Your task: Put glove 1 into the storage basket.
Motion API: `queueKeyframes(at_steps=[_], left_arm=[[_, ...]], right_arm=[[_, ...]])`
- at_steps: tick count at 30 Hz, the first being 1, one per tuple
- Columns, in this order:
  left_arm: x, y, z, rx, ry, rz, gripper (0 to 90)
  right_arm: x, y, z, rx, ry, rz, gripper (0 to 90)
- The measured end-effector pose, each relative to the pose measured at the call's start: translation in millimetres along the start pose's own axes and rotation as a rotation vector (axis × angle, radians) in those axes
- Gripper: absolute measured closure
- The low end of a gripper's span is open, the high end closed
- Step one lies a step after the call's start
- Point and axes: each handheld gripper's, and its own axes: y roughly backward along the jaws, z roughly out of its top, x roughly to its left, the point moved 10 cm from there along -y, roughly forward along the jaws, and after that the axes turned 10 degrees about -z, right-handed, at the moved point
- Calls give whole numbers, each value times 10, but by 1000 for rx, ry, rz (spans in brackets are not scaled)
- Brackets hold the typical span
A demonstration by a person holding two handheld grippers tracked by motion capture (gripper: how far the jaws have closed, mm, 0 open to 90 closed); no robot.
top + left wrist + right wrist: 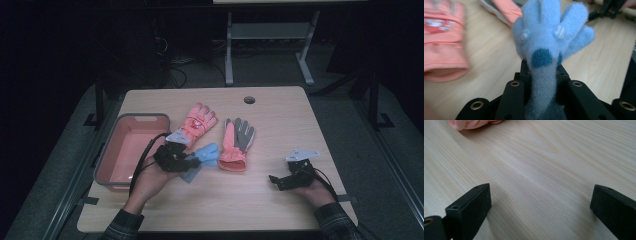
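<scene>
My left gripper (192,159) is shut on a small fuzzy light-blue glove (204,156), pinching its cuff. In the left gripper view the blue glove (549,37) stands up between the black jaws, fingers spread, with a dark blue patch on it. Two salmon-pink gloves lie on the table: one (196,121) back-up with a printed picture, just beyond my left hand, and one (236,142) palm-up with a grey palm, right of the blue glove. My right gripper (274,181) rests open low over bare wood at the table's right front; its jaws stand wide apart over the tabletop (536,170).
A pink plastic basin (106,165) with a grey rim sits at the table's left edge, empty. A round cable hole (249,99) lies near the far edge. Beyond the table, white desk legs (229,50) stand on the dark floor.
</scene>
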Motion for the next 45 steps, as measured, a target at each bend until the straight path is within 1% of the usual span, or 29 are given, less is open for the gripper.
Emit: queueKeyframes(at_steps=[1, 7, 12, 13, 14, 17, 19, 21, 23, 24, 25, 26, 28, 29, 30, 34, 38, 40, 44, 45], left_arm=[[50, 60, 9, -6, 5, 14, 750], [250, 319, 35, -53, 37, 61, 750], [424, 513, -10, -83, 71, 107, 750], [424, 513, -10, -83, 71, 107, 751], [485, 567, -42, -88, 82, 118, 750], [578, 630, -92, -96, 105, 137, 750], [601, 646, -104, -95, 107, 143, 750], [715, 730, -148, -98, 125, 175, 750], [788, 772, -169, -106, 139, 190, 750], [855, 803, -203, -101, 150, 212, 750], [899, 819, -226, -99, 157, 226, 750], [968, 842, -268, -99, 174, 237, 750], [1079, 863, -342, -98, 205, 259, 749], [1123, 870, -376, -88, 209, 266, 749], [1186, 865, -420, -89, 227, 275, 748], [1369, 823, -562, -73, 271, 295, 748], [1494, 754, -662, -47, 294, 316, 746], [1541, 722, -680, -35, 299, 314, 745], [1673, 633, -680, -16, 308, 324, 741], [1710, 594, -689, -7, 318, 323, 740]], right_arm=[[0, 0, 0, -1, 1, 0, 29], [1, 0, 1, 0, -1, 1, 29], [1, 0, 1, 0, 0, 1, 29], [1, 0, 1, 0, 0, 1, 29], [-2, -5, 6, -4, 5, 2, 29], [3, -6, 7, -2, 2, 3, 29], [2, -7, 9, -4, 1, 2, 29], [2, -7, 7, -3, 4, 3, 29], [0, -7, 8, -5, 7, 3, 29], [-1, -6, 7, -5, 5, 1, 29], [3, -2, 3, -1, -1, 0, 29], [4, 0, 0, 0, -2, 0, 29], [4, 1, 0, -2, -4, -3, 30], [5, 2, -1, -1, -5, -3, 30], [4, 2, -1, -2, -3, -3, 30], [5, 3, -1, -1, -5, -4, 30], [5, 2, -1, -1, -5, -3, 30], [5, 2, -1, -2, -5, -3, 30], [5, 3, -2, -1, -5, -3, 30], [5, 3, -1, -1, -5, -3, 30]])
